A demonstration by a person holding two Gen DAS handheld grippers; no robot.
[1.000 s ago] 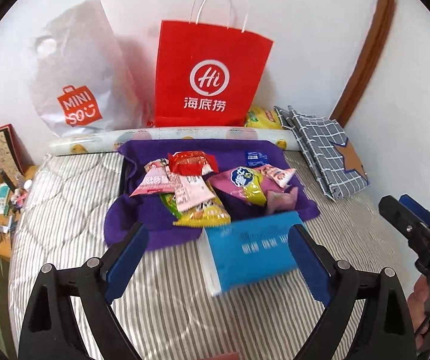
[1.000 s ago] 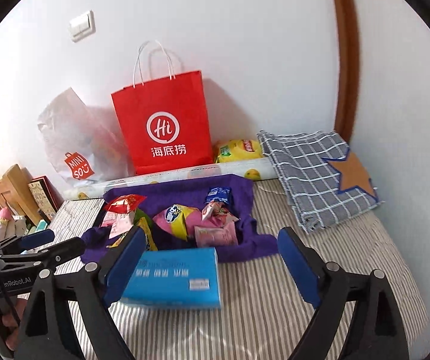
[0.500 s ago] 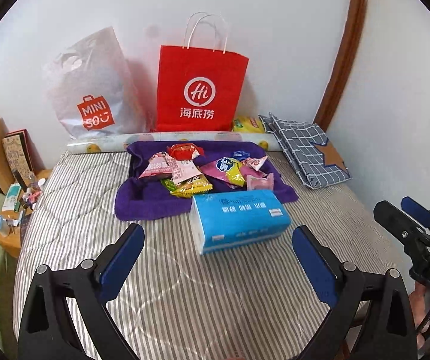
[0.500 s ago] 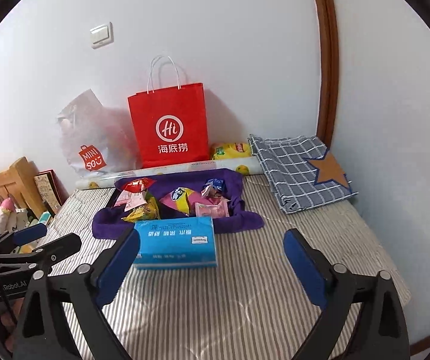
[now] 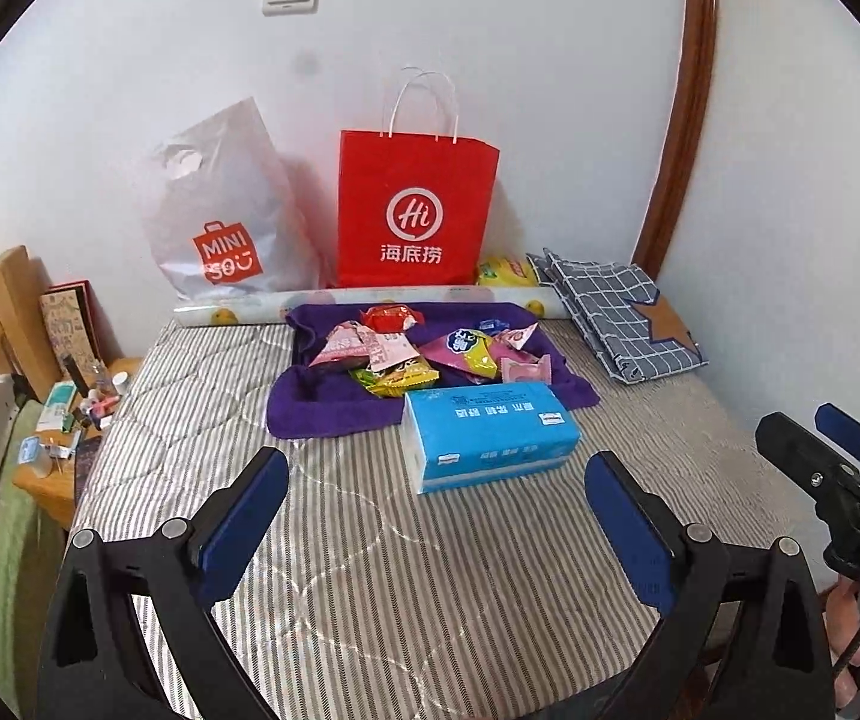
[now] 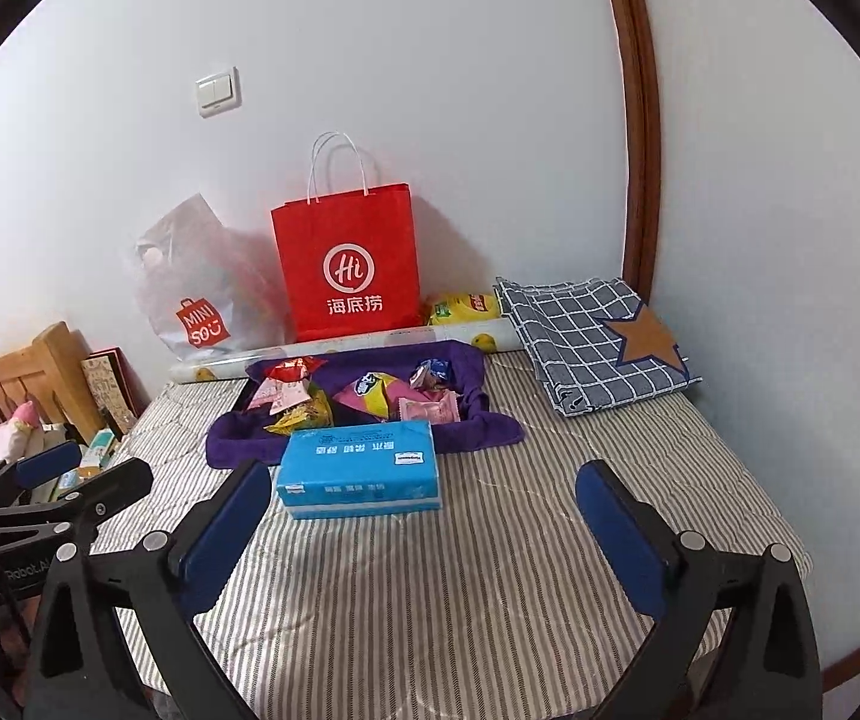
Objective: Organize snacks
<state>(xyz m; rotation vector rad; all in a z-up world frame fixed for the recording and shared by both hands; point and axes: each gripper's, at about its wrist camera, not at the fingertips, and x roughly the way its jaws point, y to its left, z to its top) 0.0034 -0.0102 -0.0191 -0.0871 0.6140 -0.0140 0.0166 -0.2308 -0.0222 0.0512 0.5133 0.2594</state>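
Jaws of both grippers spread wide, nothing between: left gripper [image 5: 436,516], right gripper [image 6: 423,516]. Snacks [image 5: 417,354] heaped on purple cloth [image 5: 309,414] behind tissue pack [image 5: 490,432]. Risk: low reach knocks pack into heap; slick wrappers slip; cloth bunches.

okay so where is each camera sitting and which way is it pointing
Left wrist: on the left gripper, looking forward and down over the striped bed at the tissue pack and snacks; its own open fingers show, plus the right gripper at right.
Right wrist: on the right gripper, facing the same way; its open fingers show, plus the left gripper at left.
Shared: bed, tissue pack, snacks, purple cloth, red bag.
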